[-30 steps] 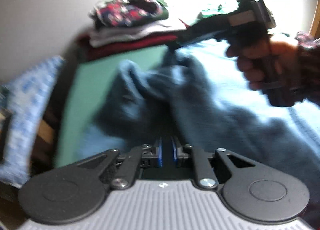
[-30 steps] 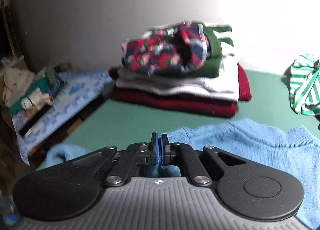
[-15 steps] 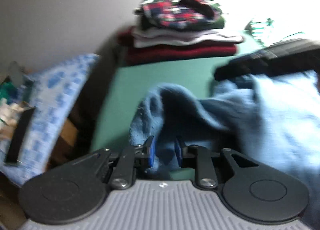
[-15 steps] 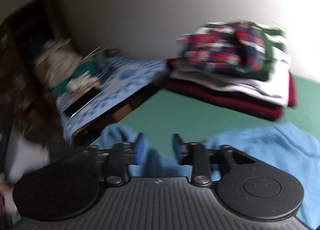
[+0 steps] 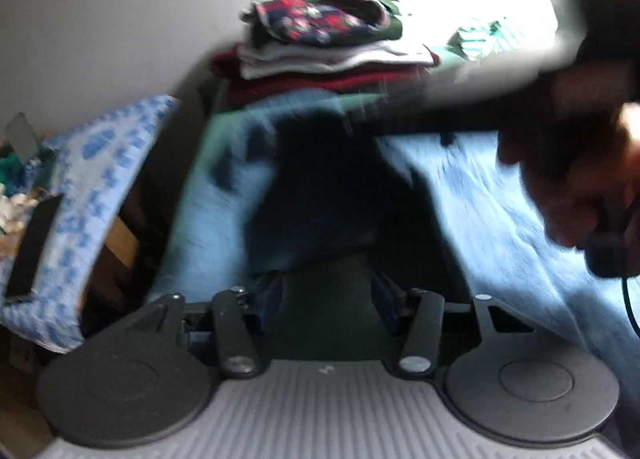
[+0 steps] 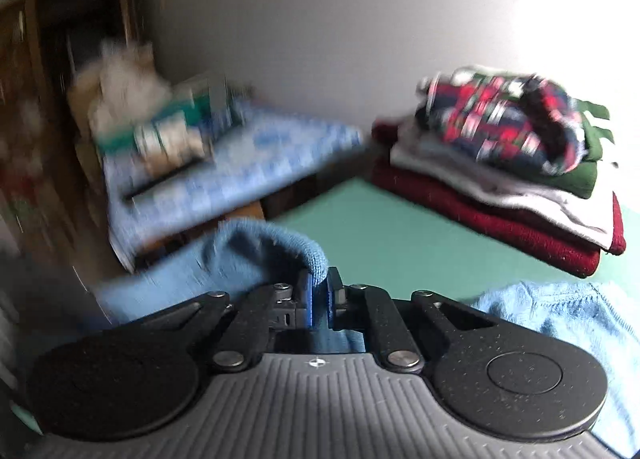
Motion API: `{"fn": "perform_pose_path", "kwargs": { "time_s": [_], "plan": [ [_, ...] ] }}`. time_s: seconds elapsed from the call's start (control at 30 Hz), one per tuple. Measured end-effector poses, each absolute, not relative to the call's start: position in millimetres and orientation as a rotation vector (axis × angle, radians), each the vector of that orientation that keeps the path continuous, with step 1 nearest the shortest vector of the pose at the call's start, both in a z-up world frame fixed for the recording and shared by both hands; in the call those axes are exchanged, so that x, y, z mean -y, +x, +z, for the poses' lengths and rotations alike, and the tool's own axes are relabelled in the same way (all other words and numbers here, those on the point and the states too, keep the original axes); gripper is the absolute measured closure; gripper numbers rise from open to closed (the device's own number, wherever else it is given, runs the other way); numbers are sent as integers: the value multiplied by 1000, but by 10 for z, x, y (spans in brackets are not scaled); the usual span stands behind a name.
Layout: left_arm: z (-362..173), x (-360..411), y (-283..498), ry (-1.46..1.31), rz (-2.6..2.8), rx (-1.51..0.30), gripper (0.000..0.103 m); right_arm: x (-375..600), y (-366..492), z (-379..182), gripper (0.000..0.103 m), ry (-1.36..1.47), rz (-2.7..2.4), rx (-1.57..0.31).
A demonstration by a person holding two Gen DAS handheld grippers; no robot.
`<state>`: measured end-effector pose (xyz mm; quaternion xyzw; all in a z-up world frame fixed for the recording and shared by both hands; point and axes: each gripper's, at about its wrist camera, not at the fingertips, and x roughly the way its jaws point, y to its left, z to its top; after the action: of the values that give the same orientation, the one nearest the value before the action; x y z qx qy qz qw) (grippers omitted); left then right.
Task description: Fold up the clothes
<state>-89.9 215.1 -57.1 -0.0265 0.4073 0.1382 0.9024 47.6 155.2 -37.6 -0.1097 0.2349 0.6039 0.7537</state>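
The left gripper [image 5: 326,293] has its jaws wide apart; the right gripper [image 6: 319,297] pinches blue knit fabric [image 6: 276,247].

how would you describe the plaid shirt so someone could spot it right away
Start at the green table by the pale wall and find the pile of folded clothes at its far edge. The plaid shirt lies on top, above dark green, white and maroon layers. It is the only checked piece, red, navy and white.
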Motion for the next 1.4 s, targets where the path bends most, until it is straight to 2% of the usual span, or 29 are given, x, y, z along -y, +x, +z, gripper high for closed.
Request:
{"fn": "perform_pose_path", "kwargs": {
  "time_s": [0.1,0.2,0.3,0.47,0.57,0.63,0.7,0.73,0.9,0.97,1.1,1.17,1.2,1.23,1.33,1.4],
  "plan": [
    [-692,-2170,-780,-72,307,-859,56,-1290,440,-173,96,-161,1357,-435],
    [-728,-2257,-643,-54,379,-825,53,-1031,460,-29,96,-96,1401,-424],
    [-717,-2354,-484,7,491,-800,58,-825,458,15,96,-70,1442,-444],
    [-606,-2531,-315,121,731,-740,56,-821,338,-107,96,-159,1445,-489],
    [-596,-2673,-293,149,809,-785,54,-967,349,-238,94,-154,1459,-586],
    [-570,-2713,-427,120,799,-790,52,-1059,353,-317,84,-171,1464,-662],
    [-541,-2727,-594,93,787,-785,47,-1101,367,-355,62,-181,1493,-743],
    [-541,-2730,-681,76,782,-783,41,-1095,382,-353,61,-178,1516,-781],
    [-570,-2720,-1059,-157,633,-791,37,-622,811,-150,64,172,1411,-734],
    [-585,-2740,-1147,-332,525,-773,32,-598,993,-167,63,151,1265,-749],
    [-615,-2721,-1153,-559,394,-713,28,-755,1085,-417,64,-72,1036,-757],
    [-633,-2726,-1115,-643,357,-687,18,-757,1115,-513,64,-85,1031,-805],
    [-647,-2738,-1082,-681,346,-678,18,-758,1130,-560,64,-91,1029,-830],
    [-658,-2761,-1030,-713,335,-677,18,-755,1143,-595,68,-95,1024,-846],
    [-559,-2785,-992,-761,292,-647,18,-713,1191,-414,68,-79,995,-743],
    [-463,-2755,-1042,-756,251,-620,13,-737,1257,-264,68,-82,1008,-675]
  ]
}}
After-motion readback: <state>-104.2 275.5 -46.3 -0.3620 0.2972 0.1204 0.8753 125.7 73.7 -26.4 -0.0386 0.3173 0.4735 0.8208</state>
